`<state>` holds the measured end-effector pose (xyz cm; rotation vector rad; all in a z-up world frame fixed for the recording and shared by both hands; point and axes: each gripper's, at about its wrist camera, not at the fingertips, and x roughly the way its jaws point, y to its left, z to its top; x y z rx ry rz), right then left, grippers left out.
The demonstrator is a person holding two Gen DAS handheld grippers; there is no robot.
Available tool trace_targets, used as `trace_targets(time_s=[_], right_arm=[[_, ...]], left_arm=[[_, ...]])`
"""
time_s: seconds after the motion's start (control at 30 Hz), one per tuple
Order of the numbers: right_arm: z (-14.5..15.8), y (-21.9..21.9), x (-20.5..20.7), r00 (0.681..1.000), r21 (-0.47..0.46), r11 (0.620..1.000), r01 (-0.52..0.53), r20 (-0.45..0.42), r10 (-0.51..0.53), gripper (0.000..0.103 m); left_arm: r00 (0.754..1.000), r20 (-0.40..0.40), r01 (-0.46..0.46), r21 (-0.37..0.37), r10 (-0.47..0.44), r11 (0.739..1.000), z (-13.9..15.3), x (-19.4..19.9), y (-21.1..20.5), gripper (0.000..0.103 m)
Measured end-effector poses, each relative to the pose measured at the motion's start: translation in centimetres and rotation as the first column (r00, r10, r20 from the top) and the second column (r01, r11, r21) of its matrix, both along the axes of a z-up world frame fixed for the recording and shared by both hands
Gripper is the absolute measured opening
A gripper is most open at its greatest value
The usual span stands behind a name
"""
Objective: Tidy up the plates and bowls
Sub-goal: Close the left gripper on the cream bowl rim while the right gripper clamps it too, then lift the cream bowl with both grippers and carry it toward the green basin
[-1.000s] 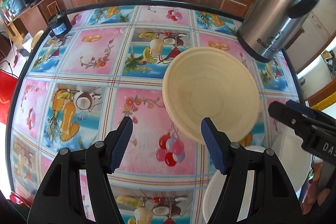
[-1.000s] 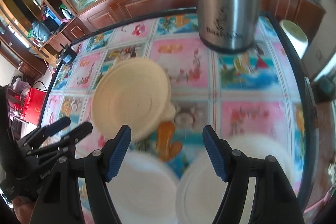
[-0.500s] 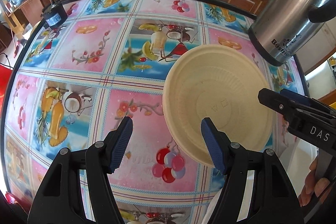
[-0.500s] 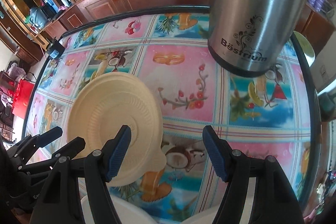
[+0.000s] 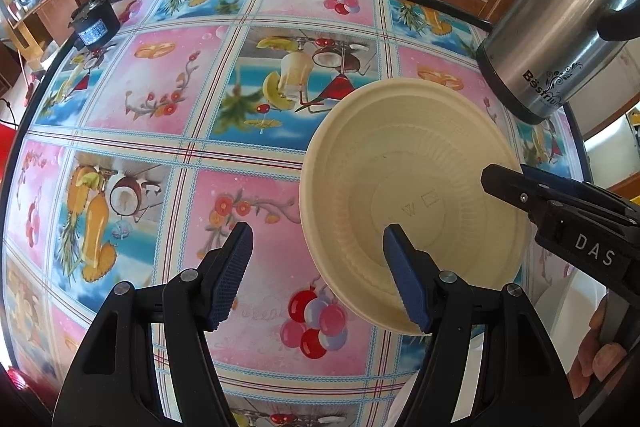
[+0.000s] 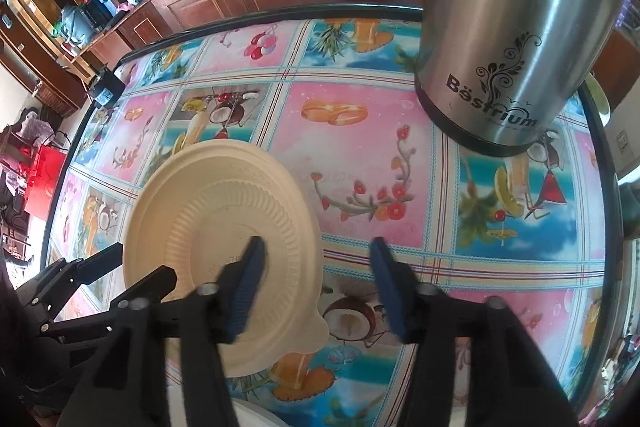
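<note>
Cream bowl (image 5: 412, 203) on tabletop (image 5: 160, 87); left tongs (image 5: 318, 271) and right tongs (image 6: 316, 283) both released. Straddle rim squarely before clenching.

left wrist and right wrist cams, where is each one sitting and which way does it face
Left wrist: on the left gripper, looking forward and down at the cream plate; its open blue-padded fingers show, the right gripper enters from the right, and fingers show at lower right.
Right wrist: on the right gripper, facing the steel kettle; its open fingers show, and the left gripper enters from the left.
Shared: the cream plate, the kettle, the fruit-print tablecloth and the black device at the table's far-left edge.
</note>
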<state>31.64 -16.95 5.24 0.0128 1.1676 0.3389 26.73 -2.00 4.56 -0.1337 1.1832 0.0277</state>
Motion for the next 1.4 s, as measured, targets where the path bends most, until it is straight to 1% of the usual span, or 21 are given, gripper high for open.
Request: trace_targets(time_s=[0.03,0.07,0.1,0.13,0.17,0.2,0.27,0.3,0.37,0.5,0.53,0.8,1.03,1.4], right_arm=[[-0.1,0.0,0.0,1.0,-0.001,1.0,0.0,-0.003,0.0,0.043],[-0.2,0.0,0.1,1.0,-0.002,1.0,-0.002,-0.007,0.002,0.038],[-0.2,-0.1,0.1,1.0,-0.002,1.0,-0.001,-0.008,0.001,0.031],[-0.3,-0.1,0.0,1.0,-0.001,1.0,0.0,-0.007,0.0,0.027],[-0.3,-0.2,0.0,1.0,0.002,1.0,0.0,-0.007,0.0,0.019],[-0.4,-0.2,-0.1,1.0,0.003,1.0,0.002,-0.008,-0.002,0.015],[-0.6,-0.3,-0.1,1.0,0.006,1.0,0.005,-0.017,-0.005,0.012],[-0.6,-0.3,-0.1,1.0,0.011,1.0,0.006,-0.018,-0.006,0.011],[-0.6,-0.4,-0.3,1.0,0.03,1.0,0.008,-0.019,-0.008,0.011],[-0.6,-0.3,-0.6,1.0,0.036,0.999,0.008,-0.022,-0.007,0.011],[-0.6,-0.3,-0.7,1.0,0.04,0.999,0.008,-0.022,-0.007,0.011],[-0.8,-0.1,-0.9,0.999,0.064,0.998,0.013,-0.04,-0.01,0.011],[-1.0,-0.1,-1.3,0.998,0.092,0.995,0.025,-0.06,-0.019,0.011],[0.5,1.7,-2.7,0.999,0.105,0.994,-0.001,-0.043,0.005,0.011]], left_arm=[[1.0,-0.001,0.002,0.007,-0.002,1.0,0.0,0.0,-0.1,0.068],[1.0,0.0,0.007,0.017,-0.007,1.0,0.0,0.1,-0.2,0.068],[1.0,0.003,0.01,0.023,-0.01,1.0,0.0,0.1,-0.2,0.068],[1.0,0.008,0.011,0.028,-0.012,1.0,-0.1,0.1,-0.2,0.068],[1.0,0.007,0.011,0.029,-0.012,1.0,-0.1,0.2,-0.2,0.068],[1.0,0.004,0.011,0.03,-0.012,0.999,-0.2,0.2,-0.2,0.066],[1.0,-0.009,0.011,0.021,-0.011,1.0,-0.6,0.4,-0.2,0.047],[1.0,-0.014,0.014,0.006,-0.014,1.0,-0.7,0.4,-0.2,0.045],[1.0,-0.012,0.019,0.011,-0.019,1.0,-0.7,0.4,-0.4,0.037],[0.999,-0.004,0.037,0.02,-0.037,0.999,-0.4,0.3,-0.8,0.028],[0.999,-0.008,0.04,0.017,-0.039,0.999,-0.5,0.3,-0.8,0.024],[0.999,-0.012,0.033,-0.03,-0.034,0.999,-0.3,0.2,0.2,0.019],[0.999,-0.014,0.032,-0.035,-0.032,0.999,0.2,-0.3,0.8,0.018],[1.0,0.004,-0.005,-0.038,0.006,0.999,1.9,-2.2,3.1,0.017]])
